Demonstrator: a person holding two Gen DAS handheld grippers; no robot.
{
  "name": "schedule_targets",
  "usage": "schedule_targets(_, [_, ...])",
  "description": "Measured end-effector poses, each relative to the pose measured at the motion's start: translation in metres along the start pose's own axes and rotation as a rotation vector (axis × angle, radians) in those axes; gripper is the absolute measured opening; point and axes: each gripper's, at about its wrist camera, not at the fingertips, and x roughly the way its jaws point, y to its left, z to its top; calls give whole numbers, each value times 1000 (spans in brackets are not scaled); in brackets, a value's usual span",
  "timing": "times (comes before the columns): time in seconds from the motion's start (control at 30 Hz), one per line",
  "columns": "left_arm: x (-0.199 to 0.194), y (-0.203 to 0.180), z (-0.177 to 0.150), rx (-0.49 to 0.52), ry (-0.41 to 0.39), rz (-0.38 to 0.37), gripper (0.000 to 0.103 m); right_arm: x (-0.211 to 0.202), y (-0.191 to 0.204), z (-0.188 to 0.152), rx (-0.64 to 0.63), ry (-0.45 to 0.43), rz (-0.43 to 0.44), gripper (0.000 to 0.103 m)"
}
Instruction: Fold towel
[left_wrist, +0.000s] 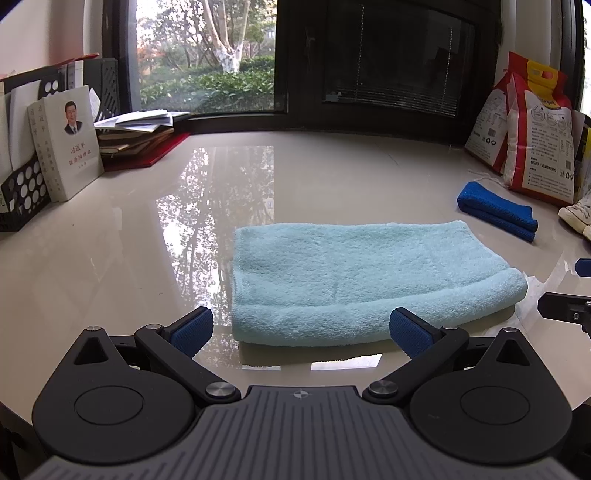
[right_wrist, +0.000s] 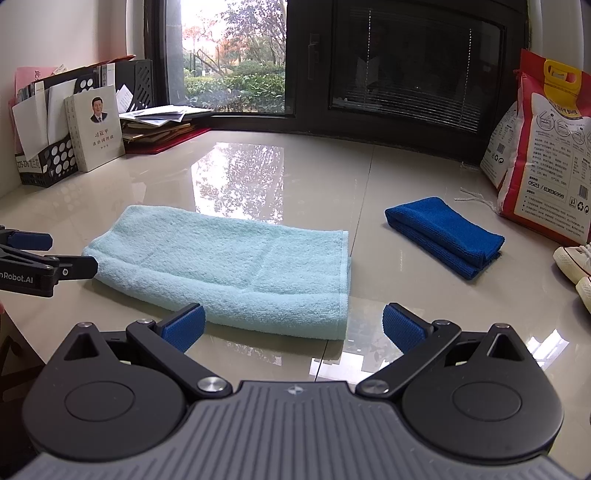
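A light blue towel (left_wrist: 354, 280) lies folded into a long flat rectangle on the glossy table, its thick fold toward me. My left gripper (left_wrist: 301, 330) is open just in front of the towel's near edge, nothing between its blue pads. In the right wrist view the same towel (right_wrist: 229, 266) lies ahead and to the left. My right gripper (right_wrist: 293, 325) is open over the towel's near right corner and holds nothing. The left gripper's tip (right_wrist: 55, 269) shows at the left edge beside the towel's left end. The right gripper's tip (left_wrist: 565, 310) shows at the right edge of the left wrist view.
A folded dark blue cloth (right_wrist: 447, 234) lies to the right of the towel. Rice bags (right_wrist: 543, 155) and white shoes (right_wrist: 576, 266) stand at the right. Books (right_wrist: 98, 129), a file rack (right_wrist: 48, 158) and stacked papers (right_wrist: 159, 125) fill the back left. A window (right_wrist: 236, 55) is behind the table (right_wrist: 280, 177).
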Motion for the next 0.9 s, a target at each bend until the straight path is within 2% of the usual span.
schedule_targets(0.53, [37,-39,35,-12,17,17,103,4,-1,0,2,7,-4,103])
schedule_targets(0.9, [37,-44,41,-2,16,-12,103,12,-12,-4,40,5,-5,103])
